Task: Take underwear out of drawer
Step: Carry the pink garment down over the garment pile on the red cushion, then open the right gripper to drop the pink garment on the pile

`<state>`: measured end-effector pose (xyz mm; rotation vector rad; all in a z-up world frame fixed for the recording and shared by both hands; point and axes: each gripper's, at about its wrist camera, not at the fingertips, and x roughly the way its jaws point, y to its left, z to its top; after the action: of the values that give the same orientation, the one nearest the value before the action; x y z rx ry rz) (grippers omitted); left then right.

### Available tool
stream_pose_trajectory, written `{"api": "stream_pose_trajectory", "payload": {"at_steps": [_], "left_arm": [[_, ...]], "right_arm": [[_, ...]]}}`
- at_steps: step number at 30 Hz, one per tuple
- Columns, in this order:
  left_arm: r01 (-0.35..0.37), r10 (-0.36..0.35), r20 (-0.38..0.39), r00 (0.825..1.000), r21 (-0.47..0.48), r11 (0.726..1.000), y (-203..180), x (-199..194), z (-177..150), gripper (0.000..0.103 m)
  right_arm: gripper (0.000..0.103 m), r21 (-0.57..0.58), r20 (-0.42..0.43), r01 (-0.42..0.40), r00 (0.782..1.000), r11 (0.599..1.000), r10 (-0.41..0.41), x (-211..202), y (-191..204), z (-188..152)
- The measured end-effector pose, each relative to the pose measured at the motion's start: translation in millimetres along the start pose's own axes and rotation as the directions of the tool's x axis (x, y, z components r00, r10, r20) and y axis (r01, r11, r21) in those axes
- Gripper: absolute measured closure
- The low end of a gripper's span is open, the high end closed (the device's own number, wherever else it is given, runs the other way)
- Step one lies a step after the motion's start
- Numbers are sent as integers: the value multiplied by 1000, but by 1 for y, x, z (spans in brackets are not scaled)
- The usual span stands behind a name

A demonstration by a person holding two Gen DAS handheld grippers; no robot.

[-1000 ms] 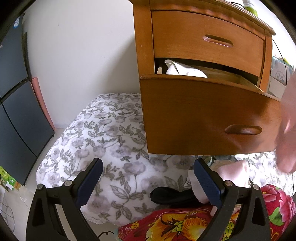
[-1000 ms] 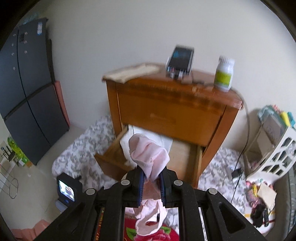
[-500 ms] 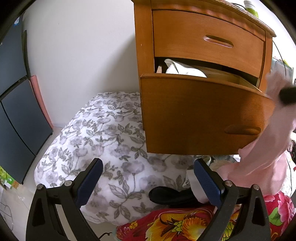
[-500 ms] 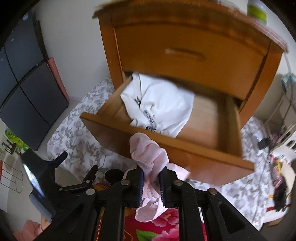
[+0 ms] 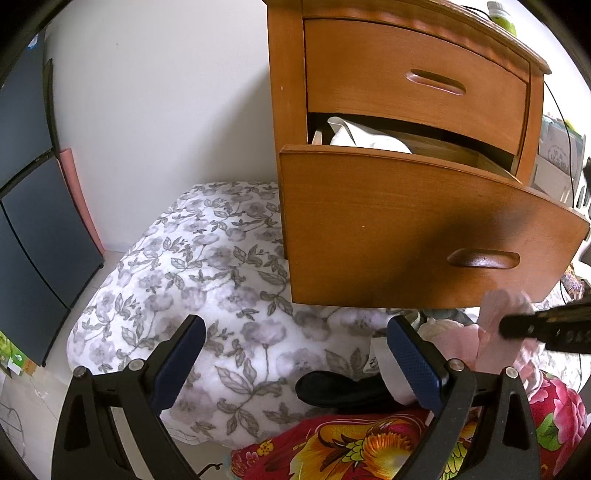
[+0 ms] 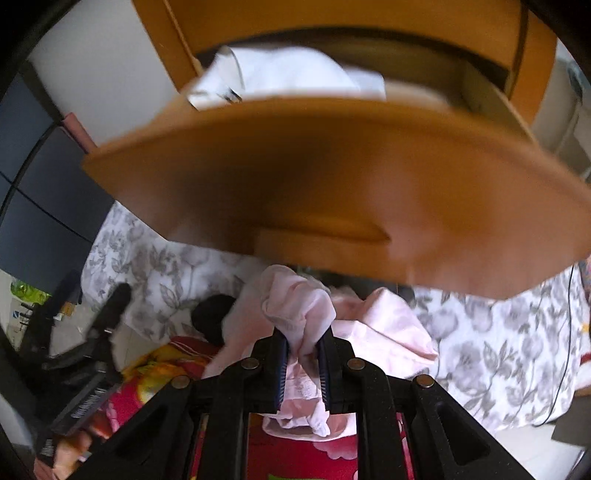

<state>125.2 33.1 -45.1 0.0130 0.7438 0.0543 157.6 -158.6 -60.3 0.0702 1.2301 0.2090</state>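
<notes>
My right gripper (image 6: 301,341) is shut on pink underwear (image 6: 297,310), which bunches above the pads and hangs below them. It sits low, in front of the open lower drawer (image 6: 332,199) of the wooden nightstand, over more pink cloth (image 6: 388,325). In the left wrist view the same pink underwear (image 5: 506,306) shows at the right edge, pinched by the right gripper's black finger (image 5: 546,325). My left gripper (image 5: 295,354) is open and holds nothing, hovering over the floral quilt (image 5: 207,266) in front of the drawer (image 5: 406,229). White clothing (image 5: 365,136) lies in the drawer.
A black garment (image 5: 332,387) and a red flowered blanket (image 5: 332,450) lie below the drawer. Dark cabinet panels (image 5: 26,206) stand at the left. The upper drawer (image 5: 413,77) is closed. A green-labelled bottle (image 5: 500,14) stands on the nightstand top.
The right gripper has come down with the pink underwear from above the drawer to low in front of its face. The left gripper has stayed put.
</notes>
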Motion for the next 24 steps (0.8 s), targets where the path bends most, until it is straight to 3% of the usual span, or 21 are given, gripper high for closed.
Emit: {"api": "stream_pose_trajectory", "payload": {"at_steps": [9,15,19,24], "left_arm": [[0,0,0,1000,0,1000,-1,0,0,4],[-1,1,0,1000,2,1000,-1,0,-1,4],[0,0,-1,1000,1,1000,0,1,-1,4],[-1,1,-1,1000,3,1000,-1,0,-1,4]], "right_arm": [[87,-12,-46,38,998,999,-38,28,0,-14],[83,-34,-17,43,999,998,-44,16,7,-11],[57,-28,38,47,998,998,-46,-4,7,-12],[43,0,102,51,993,999,-51,-26,3,-18]]}}
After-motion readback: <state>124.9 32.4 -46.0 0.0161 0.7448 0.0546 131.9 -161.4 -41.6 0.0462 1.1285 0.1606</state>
